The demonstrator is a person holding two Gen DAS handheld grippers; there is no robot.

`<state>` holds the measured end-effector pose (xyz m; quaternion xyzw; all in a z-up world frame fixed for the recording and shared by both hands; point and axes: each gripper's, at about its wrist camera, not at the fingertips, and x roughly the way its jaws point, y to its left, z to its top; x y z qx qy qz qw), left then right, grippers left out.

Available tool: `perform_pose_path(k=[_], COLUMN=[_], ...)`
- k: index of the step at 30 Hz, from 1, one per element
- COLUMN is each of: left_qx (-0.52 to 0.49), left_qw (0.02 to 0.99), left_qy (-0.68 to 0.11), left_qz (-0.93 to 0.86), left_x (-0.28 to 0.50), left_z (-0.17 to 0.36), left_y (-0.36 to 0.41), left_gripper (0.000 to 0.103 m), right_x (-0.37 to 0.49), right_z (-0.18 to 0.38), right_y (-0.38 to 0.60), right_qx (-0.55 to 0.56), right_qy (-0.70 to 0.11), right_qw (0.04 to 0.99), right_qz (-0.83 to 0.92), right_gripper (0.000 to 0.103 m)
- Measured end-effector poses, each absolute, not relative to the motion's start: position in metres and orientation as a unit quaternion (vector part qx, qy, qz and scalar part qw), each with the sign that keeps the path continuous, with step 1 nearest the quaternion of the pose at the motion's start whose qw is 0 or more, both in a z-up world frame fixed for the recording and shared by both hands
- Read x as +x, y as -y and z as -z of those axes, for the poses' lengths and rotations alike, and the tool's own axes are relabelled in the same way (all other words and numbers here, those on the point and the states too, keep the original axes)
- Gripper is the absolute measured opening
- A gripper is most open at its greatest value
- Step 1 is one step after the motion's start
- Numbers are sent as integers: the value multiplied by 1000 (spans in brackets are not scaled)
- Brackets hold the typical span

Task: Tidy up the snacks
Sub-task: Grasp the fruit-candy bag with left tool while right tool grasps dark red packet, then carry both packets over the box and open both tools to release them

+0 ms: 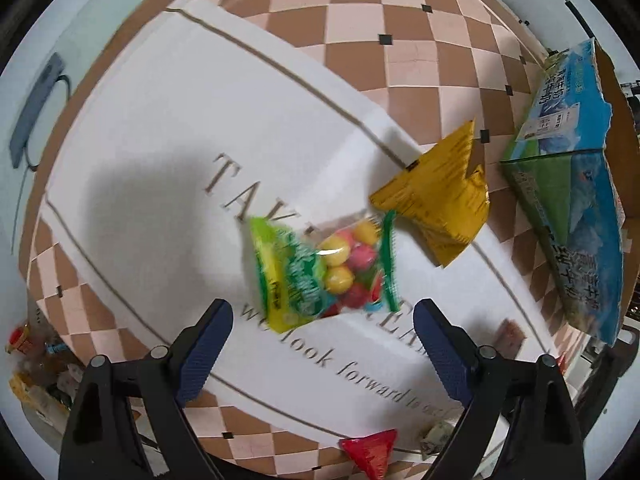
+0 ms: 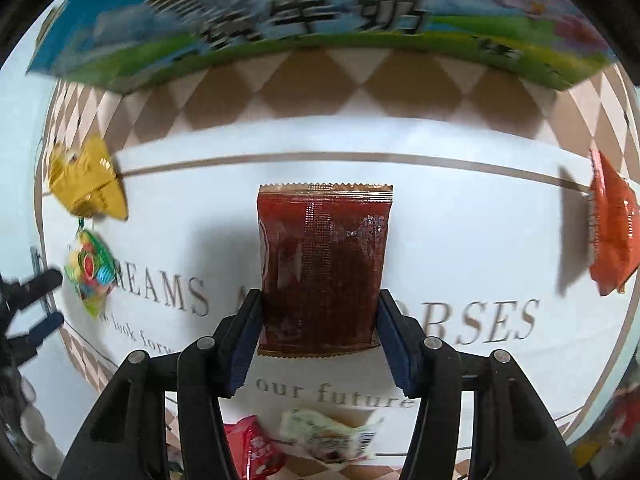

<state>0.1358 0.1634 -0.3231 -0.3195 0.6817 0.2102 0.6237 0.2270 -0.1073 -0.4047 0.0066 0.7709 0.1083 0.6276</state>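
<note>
Now, step in hand: we are picking up 2 snacks at once for sorting.
Right gripper (image 2: 318, 332): pinching the flat dark red foil packet (image 2: 324, 268) by its lower sides, pads touching both edges.
Left gripper (image 1: 322, 320): spread wide over the clear green-edged bag of coloured candy balls (image 1: 324, 272), not touching it.
Where things lie: both snacks on the white lettered table mat (image 1: 160, 120); the blue and green cardboard box (image 2: 320, 20) stands just beyond.
Next move, as we judge: we lower and close on the candy bag; then we carry the packet to the box.
</note>
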Motion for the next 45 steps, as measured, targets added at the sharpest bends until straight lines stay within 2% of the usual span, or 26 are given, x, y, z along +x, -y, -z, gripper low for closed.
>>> perform_pose_path(k=[6,8,9,12,16,24,32,41,45], left_qx=[-314,-306,-294,-259,-221,-201,-186,-159,-124], left_qw=[598,604,609,624,632,642,702,768,779], left_qy=[-712,-709,-709,-712,-722,-730,-686,-620,-615], left_qz=[-191,-197,-201,-192,-174,-117,-44,15,16], left_x=[166,170,170,170,160,138,155,249,295], left_z=[357,361,360,357,354,340,262,165,153], left_y=[-161,-163,-161,-147,-123,-71,-17,-8,3], left_gripper=[93,83,75,71,66,64,64,64,64], right_x=[223,223,223,224,232,219,229,290,337], right_z=[406,407,407,405,405,378,326,226,198], right_y=[99,100,101,105,103,131,148,184,194], right_qx=[-13,-12,-12,-9,-3,20,65,132,127], right_qy=[-769,-771,-772,-773,-773,-766,-742,-682,-652], right_qw=[630,628,628,627,626,633,654,704,735], right_qz=[-105,-102,-101,-101,-102,-113,-135,-150,-135], right_gripper=[59,59,59,59,59,58,58,58,58])
